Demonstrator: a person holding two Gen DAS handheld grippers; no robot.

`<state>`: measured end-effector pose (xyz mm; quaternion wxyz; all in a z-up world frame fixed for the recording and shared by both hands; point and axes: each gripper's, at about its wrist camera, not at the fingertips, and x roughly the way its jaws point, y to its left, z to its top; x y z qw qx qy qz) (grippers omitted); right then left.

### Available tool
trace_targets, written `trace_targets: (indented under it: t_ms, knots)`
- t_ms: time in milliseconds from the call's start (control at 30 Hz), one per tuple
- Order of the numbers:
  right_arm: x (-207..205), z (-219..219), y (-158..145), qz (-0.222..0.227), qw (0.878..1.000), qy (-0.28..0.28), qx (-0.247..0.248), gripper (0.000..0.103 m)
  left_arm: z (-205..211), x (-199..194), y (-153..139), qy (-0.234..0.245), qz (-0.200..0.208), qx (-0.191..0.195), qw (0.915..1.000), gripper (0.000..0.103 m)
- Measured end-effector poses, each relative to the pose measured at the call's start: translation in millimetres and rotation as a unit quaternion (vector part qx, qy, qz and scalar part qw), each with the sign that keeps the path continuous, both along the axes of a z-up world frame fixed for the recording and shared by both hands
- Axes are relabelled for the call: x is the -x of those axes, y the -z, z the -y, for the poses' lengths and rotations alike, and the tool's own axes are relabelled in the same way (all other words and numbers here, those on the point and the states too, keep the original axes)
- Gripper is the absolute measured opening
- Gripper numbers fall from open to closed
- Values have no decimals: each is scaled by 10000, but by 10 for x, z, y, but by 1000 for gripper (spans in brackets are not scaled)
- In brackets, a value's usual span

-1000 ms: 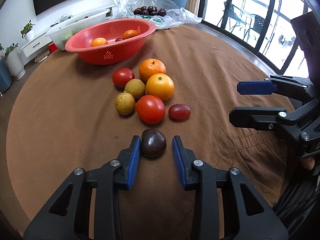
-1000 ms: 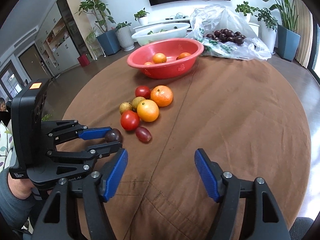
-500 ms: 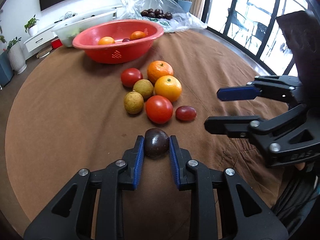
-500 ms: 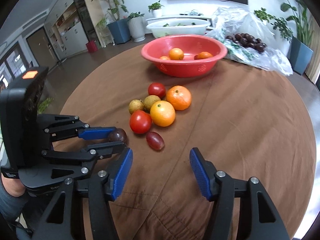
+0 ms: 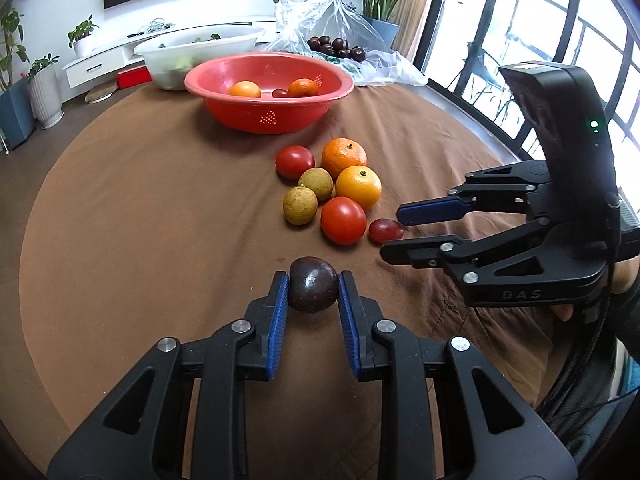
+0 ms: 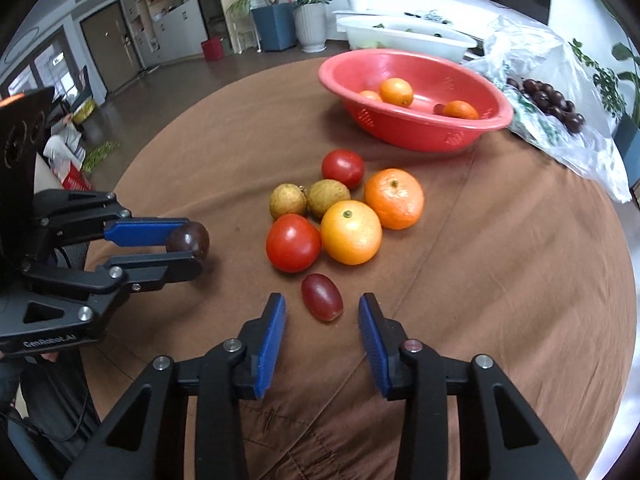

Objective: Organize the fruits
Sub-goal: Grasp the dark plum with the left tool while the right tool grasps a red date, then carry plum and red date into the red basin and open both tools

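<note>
My left gripper is shut on a dark purple round fruit, held just above the brown cloth; the right wrist view shows the same fruit at its tips. My right gripper is closing around a small red oval fruit that lies on the cloth. The blue pads stand apart from it on both sides. Just beyond lie two oranges, two tomatoes and two yellow-brown round fruits. The red bowl at the back holds oranges and a dark fruit.
A white tub stands behind the bowl. A clear plastic bag with several dark fruits lies at the back right. The round table's brown cloth is bare on the left. A person's hand holds each gripper.
The left jaws shut on the dark fruit and lifted it a little. The right gripper moved in over the small red fruit, rolled, and its jaws narrowed.
</note>
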<state>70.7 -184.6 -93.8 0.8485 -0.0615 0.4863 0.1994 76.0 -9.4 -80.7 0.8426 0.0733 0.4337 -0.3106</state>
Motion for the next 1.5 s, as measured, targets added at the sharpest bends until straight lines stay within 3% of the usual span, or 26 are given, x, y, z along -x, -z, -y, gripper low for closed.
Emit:
trace_targets:
  t_ms: [600, 1033, 1233, 1500]
  knots:
    - [-81, -84, 31, -77, 9991, -269, 315, 23, 4, -4, 42, -7, -70, 30, 10000, 23]
    - [55, 89, -172, 59, 9999, -2, -148, 22, 3, -52, -19, -70, -80, 173, 9998, 23]
    - [15, 326, -387, 263, 9981, 343, -448, 22, 20, -171, -181, -109, 71, 246, 9996, 23]
    - [-244, 605, -784, 673, 9915, 839, -726, 22, 136, -582, -605, -105, 495, 303, 9983, 23]
